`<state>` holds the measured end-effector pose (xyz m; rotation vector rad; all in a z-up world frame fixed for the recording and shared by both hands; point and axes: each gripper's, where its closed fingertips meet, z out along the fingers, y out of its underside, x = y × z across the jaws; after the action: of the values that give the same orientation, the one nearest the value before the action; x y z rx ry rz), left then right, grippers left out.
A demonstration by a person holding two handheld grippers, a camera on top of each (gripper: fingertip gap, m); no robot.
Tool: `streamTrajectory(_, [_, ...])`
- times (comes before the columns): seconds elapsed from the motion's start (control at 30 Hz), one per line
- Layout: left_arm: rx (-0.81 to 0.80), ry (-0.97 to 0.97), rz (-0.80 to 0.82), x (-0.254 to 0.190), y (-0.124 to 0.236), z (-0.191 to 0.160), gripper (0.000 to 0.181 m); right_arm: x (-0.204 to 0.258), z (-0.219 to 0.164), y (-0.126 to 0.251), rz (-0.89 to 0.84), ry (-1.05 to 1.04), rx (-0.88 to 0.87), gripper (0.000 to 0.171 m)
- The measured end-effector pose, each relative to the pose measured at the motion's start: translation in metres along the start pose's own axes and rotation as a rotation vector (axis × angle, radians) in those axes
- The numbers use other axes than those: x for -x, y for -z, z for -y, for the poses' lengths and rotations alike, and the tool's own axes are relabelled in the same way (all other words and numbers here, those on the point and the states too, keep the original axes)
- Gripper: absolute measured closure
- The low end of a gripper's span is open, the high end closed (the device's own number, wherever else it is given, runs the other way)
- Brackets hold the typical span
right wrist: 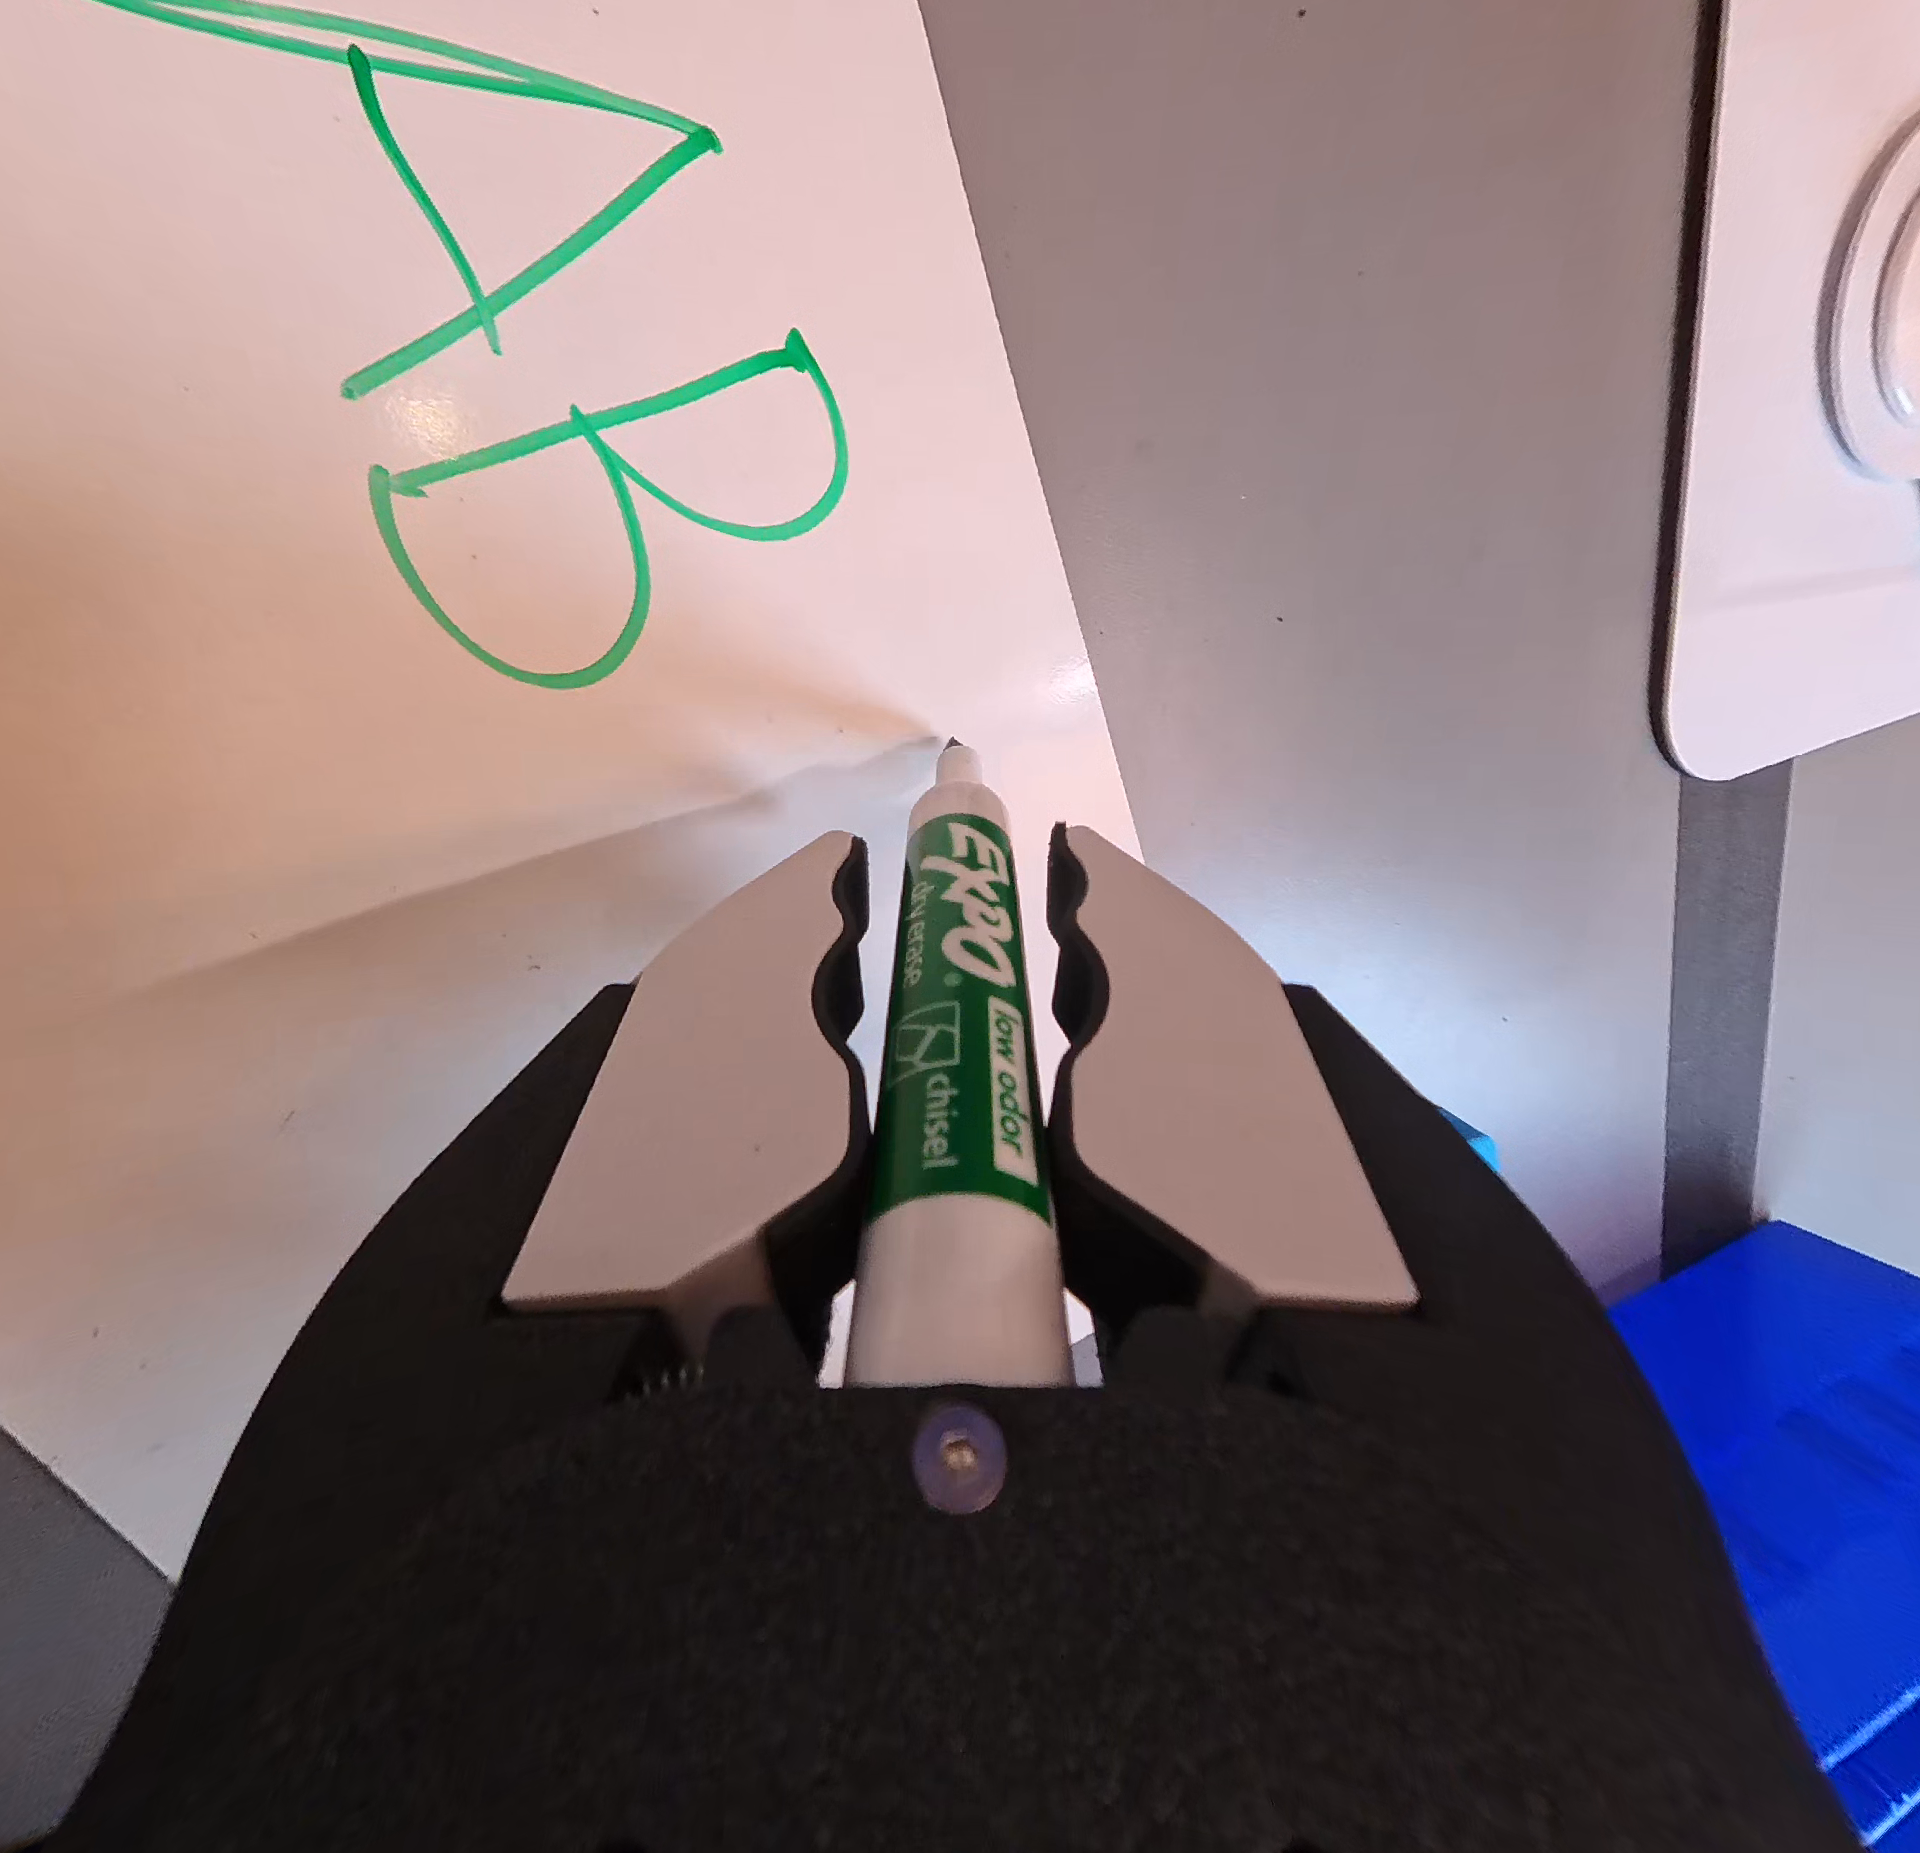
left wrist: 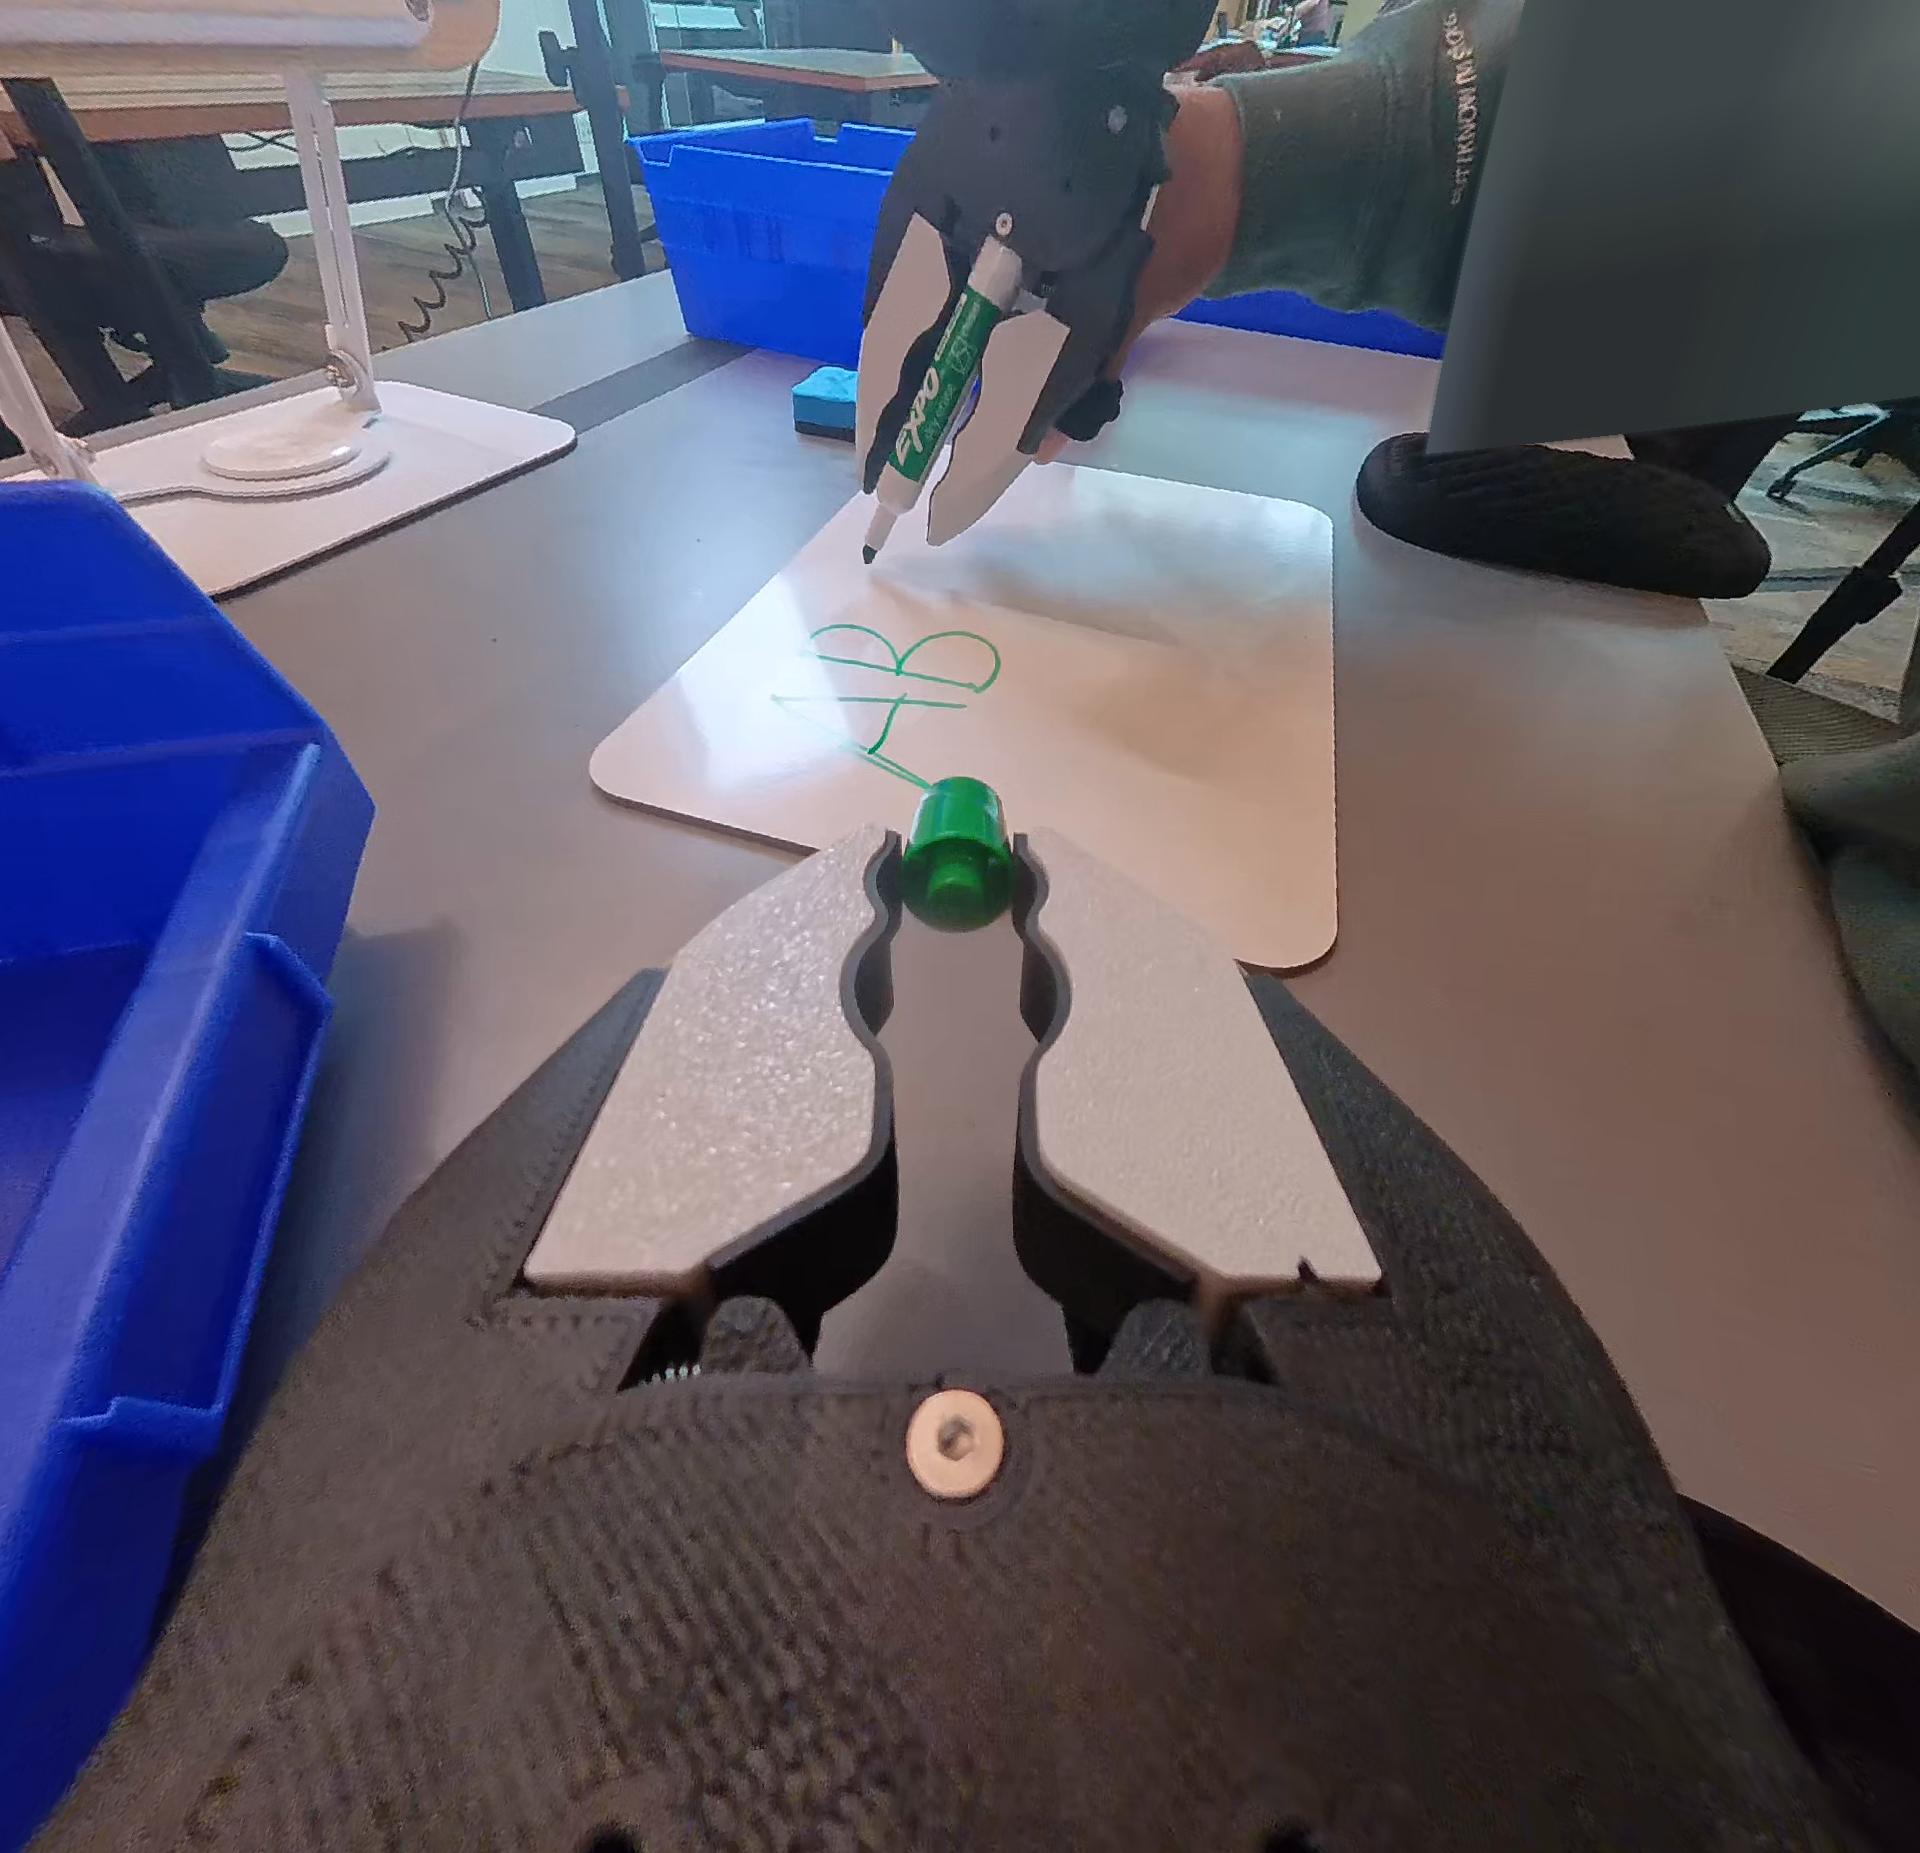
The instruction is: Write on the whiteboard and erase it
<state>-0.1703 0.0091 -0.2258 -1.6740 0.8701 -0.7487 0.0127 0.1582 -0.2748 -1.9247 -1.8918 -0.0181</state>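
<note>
the green cap hides the near end of the green marks. the blue bin is cut by the left edge. the marker blurs toward its rear, which the gripper body hides.

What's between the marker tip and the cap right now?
Bare whiteboard and the green writing, seen in the left wrist view, between marker tip and cap.

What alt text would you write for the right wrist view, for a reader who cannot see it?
The right gripper holds an uncapped green marker lengthwise between its fingers, tip at or just above a white whiteboard that bears green handwritten marks. Grey table lies to the right, a blue bin at the lower right.
</note>
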Motion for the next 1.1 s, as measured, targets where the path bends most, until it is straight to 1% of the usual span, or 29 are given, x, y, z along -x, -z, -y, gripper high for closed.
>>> streamTrajectory(0.2, [0.005, -0.001, 0.007, 0.001, 0.0, -0.001, 0.161, -0.002, -0.003, -0.003, -0.009, 0.016, 0.022, 0.138])
streamTrajectory(0.33, [0.009, -0.009, 0.01, 0.001, 0.0, -0.001, 0.161, 0.001, 0.007, -0.005, 0.0, 0.048, 0.017, 0.138])
streamTrajectory(0.53, [0.012, -0.006, 0.008, 0.001, 0.0, -0.002, 0.161, 0.037, 0.017, 0.003, 0.095, 0.106, 0.013, 0.138])
streamTrajectory(0.63, [0.015, -0.007, 0.007, 0.001, -0.001, -0.003, 0.161, 0.057, 0.01, 0.013, 0.13, 0.124, 0.028, 0.138])
streamTrajectory(0.7, [0.016, -0.007, 0.006, 0.0, -0.001, -0.003, 0.161, 0.061, 0.001, 0.018, 0.138, 0.121, 0.047, 0.138])
streamTrajectory(0.83, [0.018, -0.009, 0.005, 0.0, -0.001, -0.003, 0.161, 0.051, -0.017, 0.021, 0.115, 0.069, 0.065, 0.138])
streamTrajectory(0.97, [0.017, -0.008, 0.006, 0.0, -0.001, -0.003, 0.161, 0.029, -0.011, 0.034, 0.072, -0.015, -0.026, 0.138])
streamTrajectory(1.1, [0.019, -0.008, 0.001, -0.001, -0.001, -0.004, 0.161, 0.007, -0.019, 0.027, 0.035, -0.057, -0.023, 0.137])
